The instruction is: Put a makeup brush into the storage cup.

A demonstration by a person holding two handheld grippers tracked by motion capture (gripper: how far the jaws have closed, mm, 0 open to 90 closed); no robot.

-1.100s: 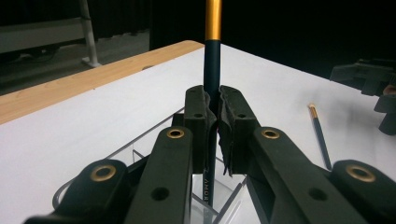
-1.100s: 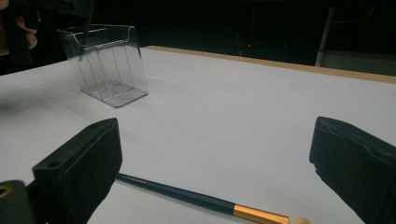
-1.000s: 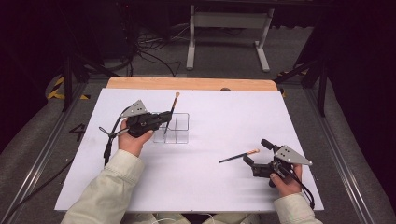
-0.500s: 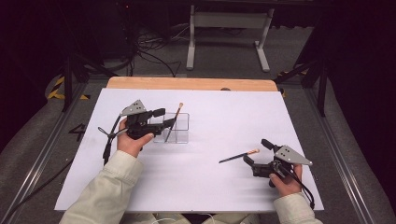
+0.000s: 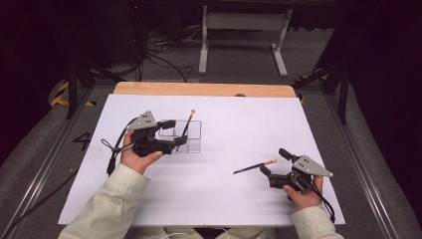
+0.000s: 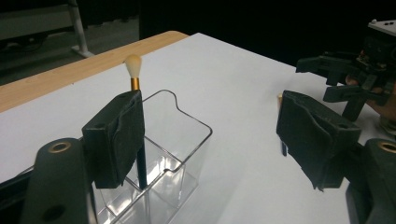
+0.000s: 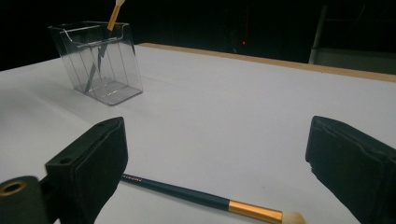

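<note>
A clear plastic holder [image 5: 193,141] stands left of the white table's middle. A black-handled brush [image 5: 187,124] leans in it, pale bristle tip up. My left gripper [image 5: 173,134] is open, its jaws on either side of the holder's left end and off the brush. In the left gripper view the brush [image 6: 134,84] rises behind the left pad [image 6: 119,137], inside the holder [image 6: 187,140]. A second brush [image 5: 254,166] lies flat at the right. My right gripper [image 5: 272,162] is open just behind it; in the right gripper view this brush [image 7: 201,198] lies between the jaws, untouched.
The white sheet [image 5: 224,199] covers the table, with a wooden strip [image 5: 199,89] along the far edge. Beyond it are a metal stand [image 5: 239,22] and cables on the floor. The right gripper [image 6: 355,79] appears far off in the left gripper view.
My left gripper lowered the brush into the holder, opened off it and drew back slightly to the left. The right gripper and the lying brush have stayed put.
</note>
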